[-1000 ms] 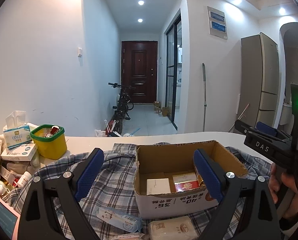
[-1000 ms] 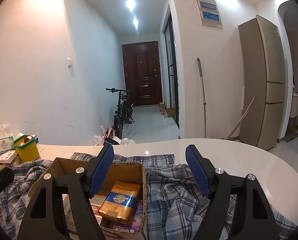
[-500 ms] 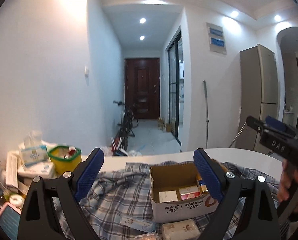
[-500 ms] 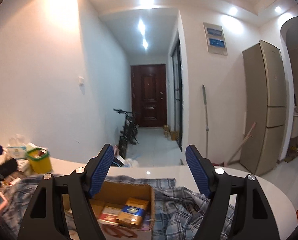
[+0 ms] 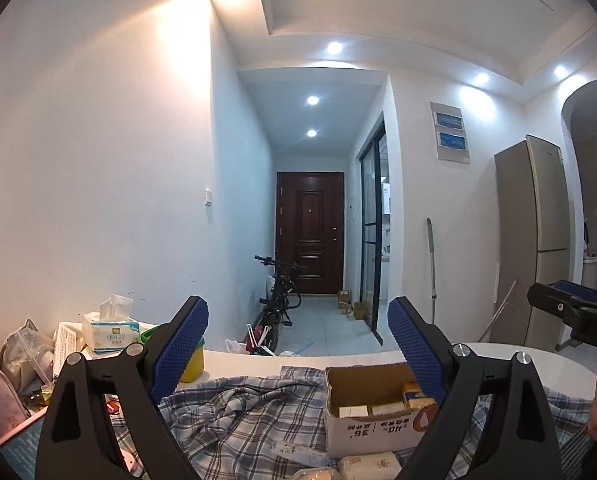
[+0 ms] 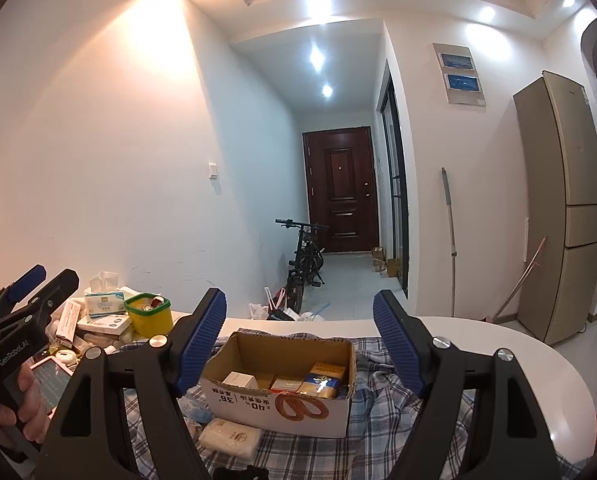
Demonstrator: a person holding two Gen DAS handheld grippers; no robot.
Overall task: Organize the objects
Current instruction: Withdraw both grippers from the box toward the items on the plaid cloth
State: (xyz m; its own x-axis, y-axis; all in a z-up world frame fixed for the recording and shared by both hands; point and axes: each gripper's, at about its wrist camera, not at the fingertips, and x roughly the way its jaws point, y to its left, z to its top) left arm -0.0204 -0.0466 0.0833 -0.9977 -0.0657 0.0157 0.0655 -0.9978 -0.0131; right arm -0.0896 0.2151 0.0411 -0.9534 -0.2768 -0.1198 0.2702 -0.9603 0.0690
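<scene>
An open cardboard box (image 5: 362, 432) (image 6: 258, 404) stands on a blue plaid cloth (image 5: 238, 420) (image 6: 378, 444) and holds several small packs, one of them blue and gold (image 6: 324, 380). A white packet (image 6: 230, 436) (image 5: 368, 466) lies in front of it. My left gripper (image 5: 296, 332) is open and empty, back from the box and above the cloth. My right gripper (image 6: 298, 320) is open too, with nothing between its blue pads, and the box lies below and beyond it. Each gripper also shows at the other view's edge, held by a hand.
A yellow tub with a green rim (image 6: 148, 316), a tissue pack (image 5: 110, 330) and several small boxes crowd the left end of the white table (image 6: 518, 360). Beyond the table are a hallway with a bicycle (image 6: 304, 260) and a tall fridge (image 6: 566, 200).
Both grippers have drawn back and risen from the box, which now looks smaller and lower in both views. Their jaws stand as wide as before.
</scene>
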